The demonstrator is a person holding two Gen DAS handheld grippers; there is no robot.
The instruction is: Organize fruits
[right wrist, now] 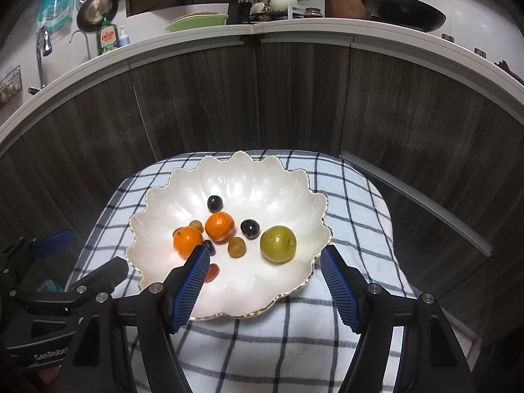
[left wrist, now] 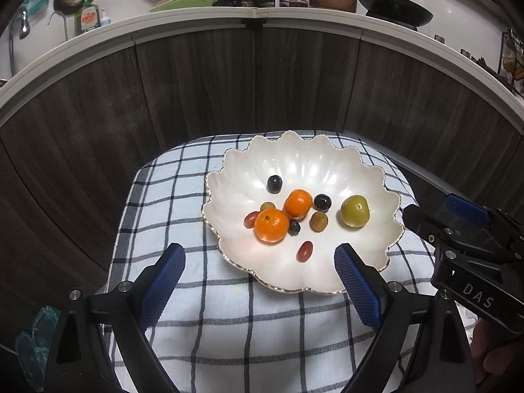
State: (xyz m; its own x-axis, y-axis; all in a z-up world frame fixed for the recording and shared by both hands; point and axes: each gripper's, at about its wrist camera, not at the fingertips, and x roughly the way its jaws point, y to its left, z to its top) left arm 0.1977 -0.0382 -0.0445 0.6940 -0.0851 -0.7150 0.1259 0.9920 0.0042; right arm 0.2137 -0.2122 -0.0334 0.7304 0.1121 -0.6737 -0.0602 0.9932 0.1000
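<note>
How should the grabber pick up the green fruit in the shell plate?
Grip the green fruit around its round middle, coming down from above. It sits apart at the right of the white plate, away from the other fruit, so both fingers fit beside it.

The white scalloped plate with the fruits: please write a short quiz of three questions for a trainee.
1. How many orange mandarins lie on the white scalloped plate?
2. True or false: the green fruit touches a mandarin.
3. What does the left claw hold? A) a grape B) nothing C) a mandarin

Key:
1. Two: the second mandarin lies just behind the first.
2. False; the green fruit lies apart, toward the plate's right side.
3. B; its blue pads stand wide apart, and so do those of the right claw.
</note>
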